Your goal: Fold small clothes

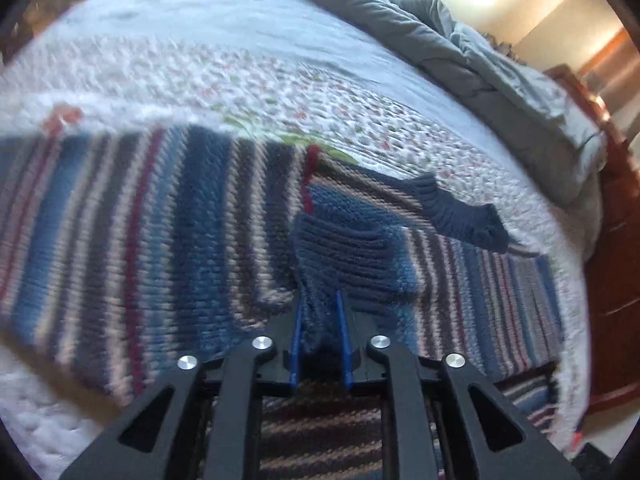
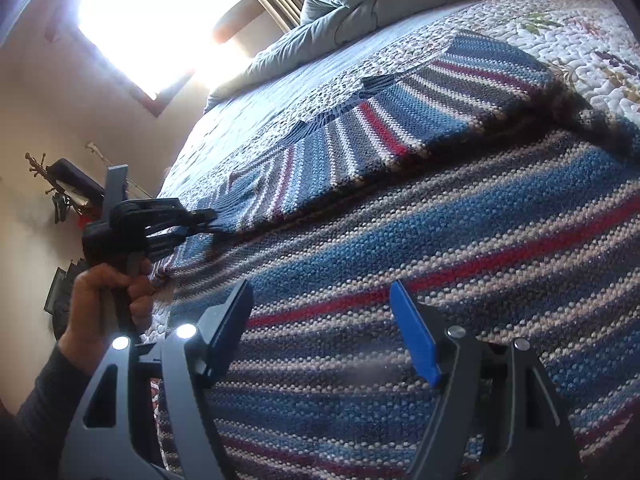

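Sweater, knitted in blue, grey, white and red stripes, is lying spread across the quilt of a bed. One sleeve is lying folded over the body of the garment, its dark ribbed cuff reaching toward the left gripper. That gripper's blue pads are standing close together with the dark cuff knit between them, and they are looking pressed against it, though blur is making the contact hard to judge. In the right wrist view the same gripper is showing at the sleeve's end, a hand in a dark sleeve gripping its handle. The right gripper is hovering over the sweater's body with its jaws standing wide apart, nothing between them but the striped knit below; whether the tips are touching the fabric I cannot tell. A grey duvet is lying bunched along the far edge of the bed, beside a bright window.
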The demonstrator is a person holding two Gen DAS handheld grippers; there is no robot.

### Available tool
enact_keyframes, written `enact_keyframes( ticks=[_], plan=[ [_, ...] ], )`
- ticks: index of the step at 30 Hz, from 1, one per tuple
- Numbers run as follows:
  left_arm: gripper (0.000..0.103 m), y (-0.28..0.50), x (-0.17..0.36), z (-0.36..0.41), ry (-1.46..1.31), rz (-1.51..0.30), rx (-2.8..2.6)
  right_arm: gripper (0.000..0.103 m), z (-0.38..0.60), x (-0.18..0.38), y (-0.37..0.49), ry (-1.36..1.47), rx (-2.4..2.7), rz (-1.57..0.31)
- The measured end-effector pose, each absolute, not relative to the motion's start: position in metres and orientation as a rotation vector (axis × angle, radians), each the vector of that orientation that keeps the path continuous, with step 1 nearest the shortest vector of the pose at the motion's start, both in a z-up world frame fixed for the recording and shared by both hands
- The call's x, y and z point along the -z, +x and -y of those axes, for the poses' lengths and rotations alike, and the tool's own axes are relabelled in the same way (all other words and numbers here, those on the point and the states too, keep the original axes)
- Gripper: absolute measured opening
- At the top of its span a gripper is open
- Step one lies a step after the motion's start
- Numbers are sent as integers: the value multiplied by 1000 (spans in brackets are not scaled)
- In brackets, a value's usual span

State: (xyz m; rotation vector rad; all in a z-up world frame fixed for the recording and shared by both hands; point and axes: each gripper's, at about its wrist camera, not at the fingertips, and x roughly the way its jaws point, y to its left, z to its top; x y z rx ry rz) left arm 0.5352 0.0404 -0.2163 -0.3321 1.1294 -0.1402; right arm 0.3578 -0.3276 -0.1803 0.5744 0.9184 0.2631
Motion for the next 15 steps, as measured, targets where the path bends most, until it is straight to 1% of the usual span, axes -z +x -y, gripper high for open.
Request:
enact_keyframes(
  ticks=[1,2,3,4,5,9,12,15],
  plan=[
    [18,532,209,-39,-300,-1112,99,71,328,180,358,577,-263,-918],
    [25,529,201,-38,-269,-1086,61,71,328,180,359,579,-263,-918],
    [33,526,191,-35,-230,-1047,23,71,328,180,359,580,-264,-919],
    [49,524,185,-33,-216,-1021,-2,71,328,180,359,581,-265,-919],
    [55,522,178,-31,-219,-982,-16,71,327,180,358,579,-264,-919],
    [58,523,175,-10,-235,-940,113,71,327,181,358,573,-266,-922],
    [58,529,198,0,-269,-1007,201,71,325,181,358,574,-266,-923],
    [58,537,227,-14,-368,-1101,232,72,326,182,359,569,-262,-928]
  ],
)
